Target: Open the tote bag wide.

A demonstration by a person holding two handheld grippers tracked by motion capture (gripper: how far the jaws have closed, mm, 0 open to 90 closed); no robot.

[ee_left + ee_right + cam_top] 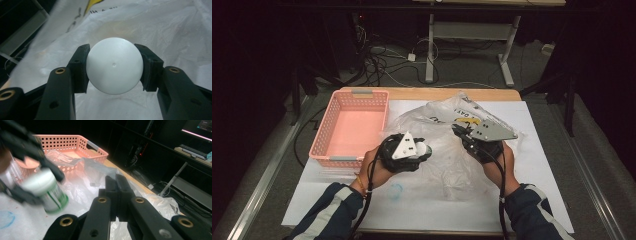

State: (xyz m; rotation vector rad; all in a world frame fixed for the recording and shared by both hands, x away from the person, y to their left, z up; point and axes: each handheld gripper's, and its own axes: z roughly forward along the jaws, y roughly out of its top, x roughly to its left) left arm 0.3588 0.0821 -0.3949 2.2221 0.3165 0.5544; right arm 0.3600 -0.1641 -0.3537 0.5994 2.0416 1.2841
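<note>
Currently my left gripper (pixel 424 148) is clamped on a white bottle (pixel 114 65), its jaws pressing the round white end from both sides. I hold the bottle above the clear plastic bag (pixel 447 165), just beside the pink basket (pixel 357 125) on the table (pixel 437 93). In the right gripper view the bottle (pixel 47 192) carries a green-marked label. My right gripper (pixel 117 187) has its jaws closed together, pinching an edge of the bag (pixel 97 168) and raising it, on the far side of the bottle from the basket (pixel 75 145).
</note>
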